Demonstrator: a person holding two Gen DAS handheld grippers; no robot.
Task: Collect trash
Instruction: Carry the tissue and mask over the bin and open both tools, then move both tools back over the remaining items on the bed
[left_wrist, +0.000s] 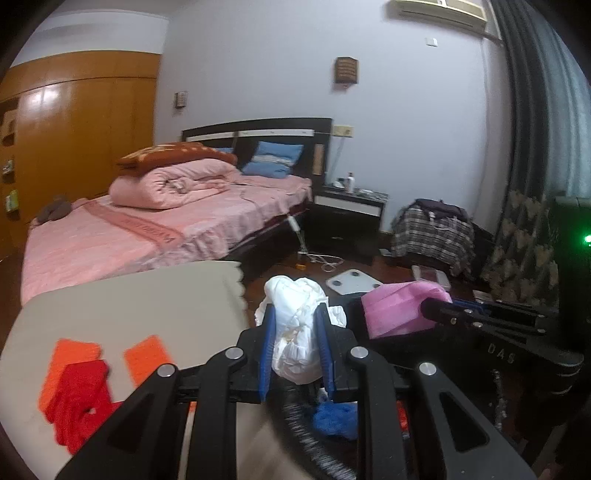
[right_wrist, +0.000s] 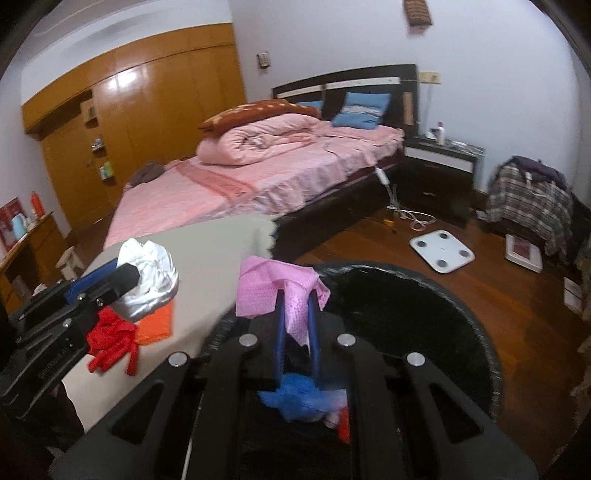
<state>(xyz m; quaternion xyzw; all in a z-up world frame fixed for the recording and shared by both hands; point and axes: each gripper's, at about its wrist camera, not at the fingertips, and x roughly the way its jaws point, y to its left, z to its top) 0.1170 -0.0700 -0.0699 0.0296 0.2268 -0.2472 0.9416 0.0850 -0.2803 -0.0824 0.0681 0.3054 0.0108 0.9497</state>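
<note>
Left gripper (left_wrist: 295, 321): jaws pinching a crumpled white wad (left_wrist: 295, 314), held beside the counter (left_wrist: 129, 306) edge.
Right gripper (right_wrist: 295, 306): jaws pressed on a pink sheet (right_wrist: 277, 284), above the black bin (right_wrist: 424, 317).
Bin contents: blue scrap (right_wrist: 299, 398) (partly hidden).
Counter: red scrap (right_wrist: 110, 339), orange pieces (left_wrist: 147, 356).

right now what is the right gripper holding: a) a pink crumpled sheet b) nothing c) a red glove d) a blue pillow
a: the right gripper is shut on a pink crumpled sheet, its blue fingers pinching the sheet above the black bin.
</note>
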